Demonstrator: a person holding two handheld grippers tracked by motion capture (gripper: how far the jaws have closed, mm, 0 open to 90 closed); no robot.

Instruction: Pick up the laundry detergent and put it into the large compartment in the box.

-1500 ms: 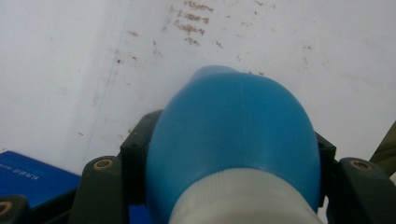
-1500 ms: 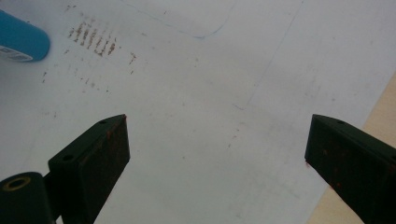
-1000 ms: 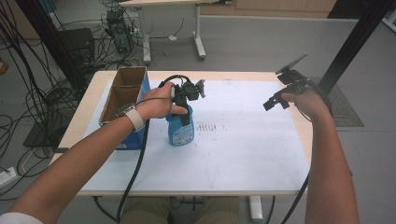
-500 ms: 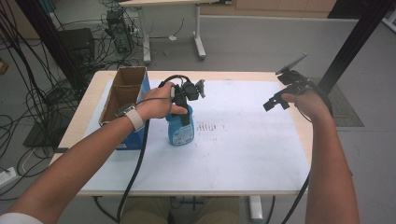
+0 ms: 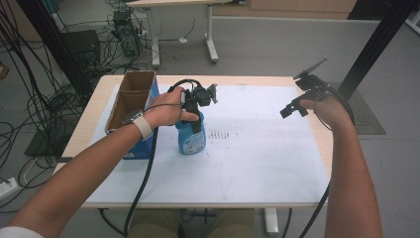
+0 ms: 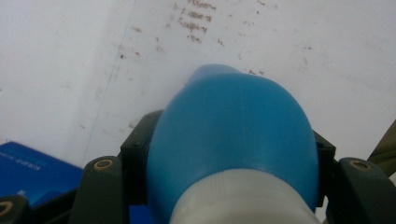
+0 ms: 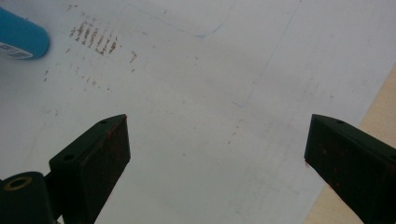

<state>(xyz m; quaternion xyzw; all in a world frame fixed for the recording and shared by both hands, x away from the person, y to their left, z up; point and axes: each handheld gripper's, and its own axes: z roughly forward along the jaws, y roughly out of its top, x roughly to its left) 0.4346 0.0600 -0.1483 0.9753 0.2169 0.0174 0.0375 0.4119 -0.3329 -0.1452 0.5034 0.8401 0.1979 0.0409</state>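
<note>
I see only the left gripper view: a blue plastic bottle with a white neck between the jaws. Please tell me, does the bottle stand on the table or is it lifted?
Observer: In the high view the blue plastic bottle stands upright on the white table sheet, with the left gripper closed on its top.
Operator: Thank you. Where is the other gripper?
Observer: The right gripper hovers over the right side of the table, far from the bottle; its jaws are wide open with nothing between them.
Operator: Is something beside the bottle on its left?
Observer: Yes, an open brown cardboard box with blue sides stands close to the bottle's left, at the table's left edge.
</note>
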